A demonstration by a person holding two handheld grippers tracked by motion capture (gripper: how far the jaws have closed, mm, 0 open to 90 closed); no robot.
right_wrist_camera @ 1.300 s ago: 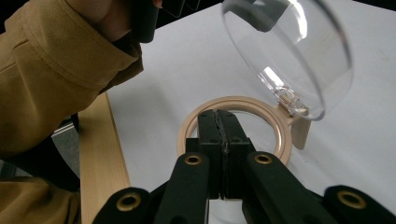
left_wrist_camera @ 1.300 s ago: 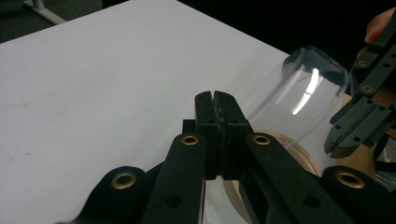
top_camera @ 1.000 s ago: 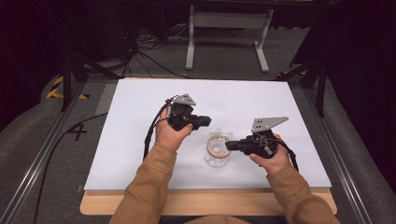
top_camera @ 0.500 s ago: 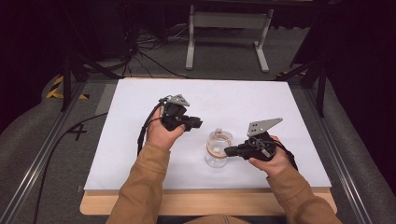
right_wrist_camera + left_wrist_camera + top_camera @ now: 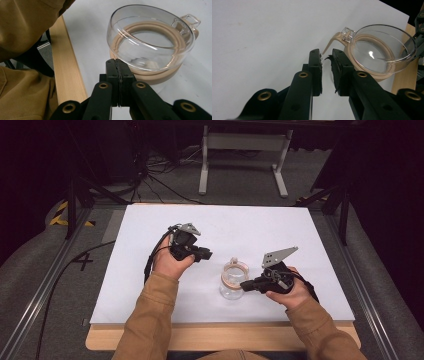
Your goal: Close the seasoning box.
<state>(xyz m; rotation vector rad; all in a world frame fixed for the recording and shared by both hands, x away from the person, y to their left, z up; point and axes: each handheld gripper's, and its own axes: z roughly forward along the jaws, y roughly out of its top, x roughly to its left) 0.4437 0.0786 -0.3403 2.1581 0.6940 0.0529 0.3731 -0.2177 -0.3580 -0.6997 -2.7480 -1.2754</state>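
Lower right of centre in the high view, right gripper (image 5: 246, 285) sitting with jaws fully closed, empty, touching clear lid (image 5: 232, 279), left gripper (image 5: 207, 254) hovering beyond, jaws narrowly parted, just opening, nothing between.

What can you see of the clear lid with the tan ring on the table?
The lid is a clear, glassy dome lying rim-up on the white table, a tan, rubbery-looking seal ring around it. A small clear square tab sticks out at one side, and a thin tan tail curves away beside it. The right hand-held gripper, jaws shut, is at its edge; whether it touches is unclear.
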